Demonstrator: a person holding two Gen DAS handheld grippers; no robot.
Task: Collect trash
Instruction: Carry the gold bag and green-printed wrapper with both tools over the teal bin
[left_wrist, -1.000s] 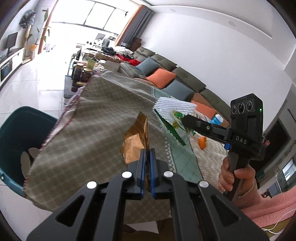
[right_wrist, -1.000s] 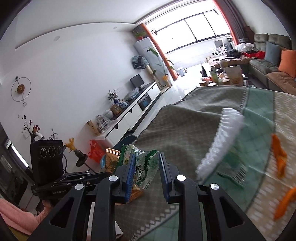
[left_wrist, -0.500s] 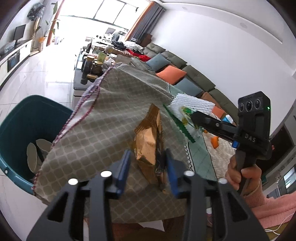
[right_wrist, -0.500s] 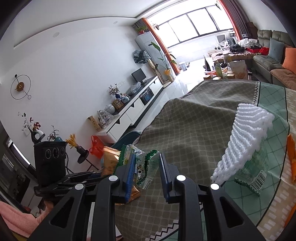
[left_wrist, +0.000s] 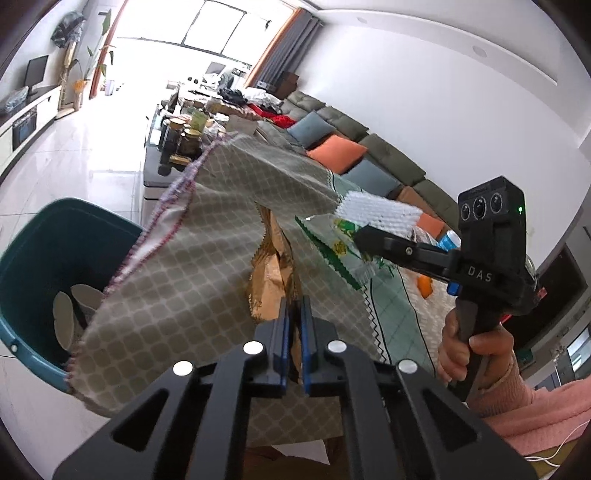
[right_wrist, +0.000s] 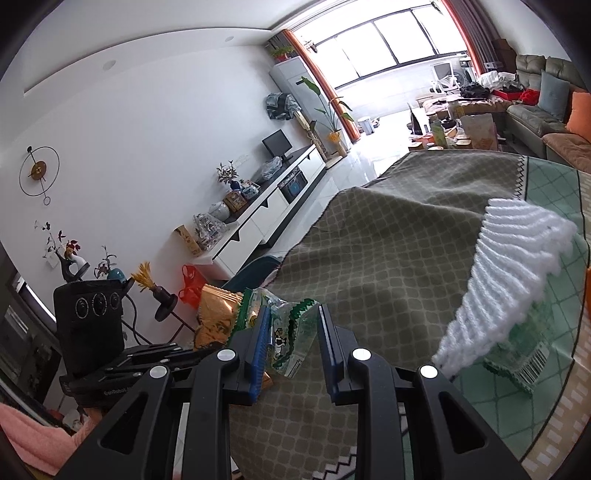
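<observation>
- While the left gripper (left_wrist: 293, 325) is pinching the gold wrapper (left_wrist: 271, 280) thinly above the table, the wrapper is risking slipping before reaching the bin (left_wrist: 44, 258).
- The right gripper (right_wrist: 291, 343) is clamping the green wrapper (right_wrist: 291, 332).

Bright window (right_wrist: 391, 40), white walls, glossy floor (left_wrist: 92, 147), long sofa (left_wrist: 351, 162), white TV cabinet (right_wrist: 266, 218).

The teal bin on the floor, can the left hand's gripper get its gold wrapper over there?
Probably yes. The left gripper is shut on the gold wrapper, and the teal bin sits open beyond the tablecloth edge, nothing between.
</observation>
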